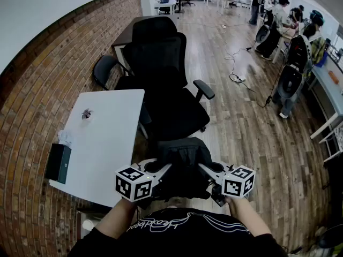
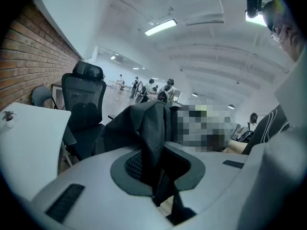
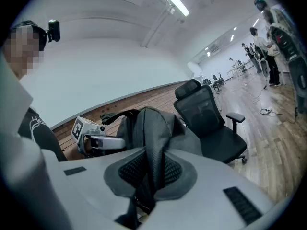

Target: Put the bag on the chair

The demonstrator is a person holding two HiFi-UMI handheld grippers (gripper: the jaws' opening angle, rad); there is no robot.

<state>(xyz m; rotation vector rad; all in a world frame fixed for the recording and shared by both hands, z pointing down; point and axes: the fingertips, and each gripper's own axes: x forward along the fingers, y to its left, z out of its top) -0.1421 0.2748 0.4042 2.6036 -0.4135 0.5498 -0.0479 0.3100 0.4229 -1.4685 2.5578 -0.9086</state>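
Observation:
A dark grey bag (image 1: 183, 165) hangs in front of me between both grippers, over the wooden floor and short of the chair. My left gripper (image 1: 156, 170) is shut on a fold of the bag (image 2: 152, 143); the strap runs down between its jaws. My right gripper (image 1: 210, 171) is shut on the other side of the bag (image 3: 152, 152). The black office chair (image 1: 163, 84) stands just beyond, seat facing me, armrests out to both sides. It also shows in the left gripper view as the chair (image 2: 84, 114) and in the right gripper view as the chair (image 3: 213, 123).
A white table (image 1: 104, 138) stands at my left with a dark box (image 1: 58, 163) and a small object (image 1: 86, 113) on it, against a brick wall (image 1: 37, 90). Cables (image 1: 238, 74) lie on the floor behind the chair. Several people (image 1: 284, 31) stand at far desks.

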